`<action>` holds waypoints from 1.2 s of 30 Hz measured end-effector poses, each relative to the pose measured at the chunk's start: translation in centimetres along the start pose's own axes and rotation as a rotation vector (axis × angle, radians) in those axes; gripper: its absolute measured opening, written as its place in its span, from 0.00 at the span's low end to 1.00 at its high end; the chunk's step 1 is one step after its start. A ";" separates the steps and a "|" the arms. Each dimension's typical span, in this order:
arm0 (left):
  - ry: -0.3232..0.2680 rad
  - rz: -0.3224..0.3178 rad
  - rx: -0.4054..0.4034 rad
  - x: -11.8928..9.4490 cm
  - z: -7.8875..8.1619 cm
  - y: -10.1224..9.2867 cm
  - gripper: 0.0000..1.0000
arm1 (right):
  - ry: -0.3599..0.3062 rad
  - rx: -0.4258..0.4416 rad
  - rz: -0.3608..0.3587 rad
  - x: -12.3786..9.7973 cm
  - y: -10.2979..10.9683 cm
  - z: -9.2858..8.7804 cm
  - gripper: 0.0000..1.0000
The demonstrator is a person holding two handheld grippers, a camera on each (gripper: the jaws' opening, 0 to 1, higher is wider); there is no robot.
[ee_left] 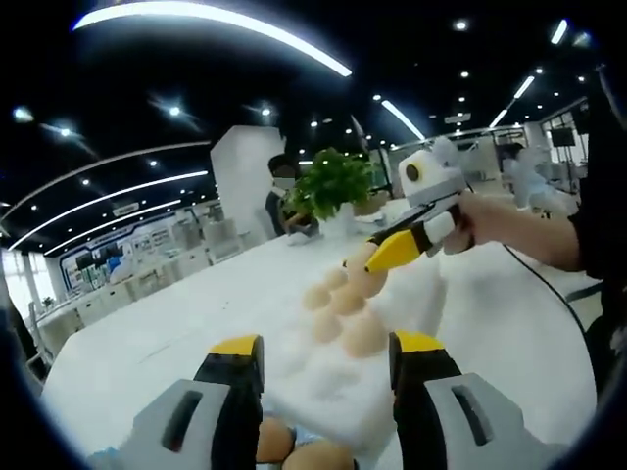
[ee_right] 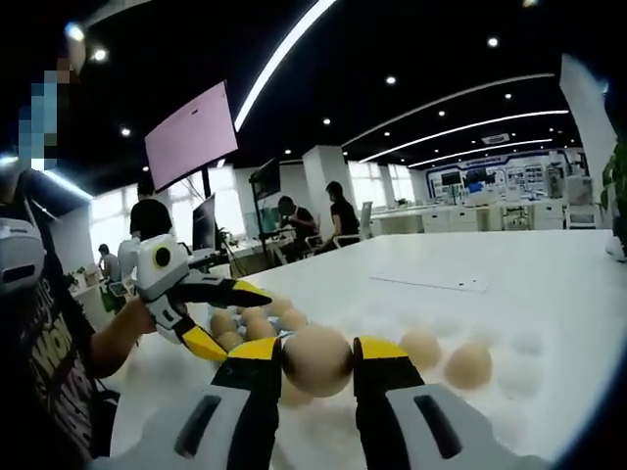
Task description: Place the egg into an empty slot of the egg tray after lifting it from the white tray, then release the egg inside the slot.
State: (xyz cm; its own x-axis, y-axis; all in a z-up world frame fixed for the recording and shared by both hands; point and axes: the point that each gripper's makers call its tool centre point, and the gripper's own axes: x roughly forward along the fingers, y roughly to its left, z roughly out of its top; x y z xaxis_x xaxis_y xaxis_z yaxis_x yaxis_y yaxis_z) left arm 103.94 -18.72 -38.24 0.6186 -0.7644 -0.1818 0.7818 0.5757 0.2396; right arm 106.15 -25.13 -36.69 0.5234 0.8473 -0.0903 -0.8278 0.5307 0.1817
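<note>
right gripper (ee_right: 318, 364) is pinching an egg (ee_right: 316, 359) just above the egg tray (ee_right: 509, 392), a few eggs already sitting in slots. left gripper (ee_left: 326, 357) hangs nearby, jaws spread, holding nothing.

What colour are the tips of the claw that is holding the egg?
Yellow tips on black jaws, gripping the tan egg in the right claw; the right gripper view shows this best.

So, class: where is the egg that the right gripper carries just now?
In the right gripper view, the egg sits clamped between the right gripper fingers, held above the egg tray, with the left gripper just to its left.
</note>
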 end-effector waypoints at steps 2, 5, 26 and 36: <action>-0.002 -0.005 0.005 0.3 0.1 -0.2 0.52 | -0.008 0.002 0.007 0.3 0.3 0.2 0.30; -0.002 -0.013 0.015 0.8 0.2 -0.6 0.52 | -0.019 0.004 0.017 0.7 0.8 0.5 0.30; -0.014 -0.026 0.024 2.1 0.6 -1.1 0.50 | -0.015 0.023 0.121 3.8 5.4 0.2 0.30; -0.031 -0.021 0.041 1.9 1.2 -1.3 0.44 | -0.001 0.053 0.156 4.2 6.1 -0.1 0.30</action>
State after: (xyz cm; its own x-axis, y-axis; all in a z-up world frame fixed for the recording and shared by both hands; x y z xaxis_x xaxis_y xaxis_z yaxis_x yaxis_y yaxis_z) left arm 104.02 -21.22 -37.76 0.5991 -0.7851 -0.1573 0.7900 0.5477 0.2755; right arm 103.26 -18.29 -36.05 0.3895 0.9193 -0.0555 -0.8874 0.3908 0.2445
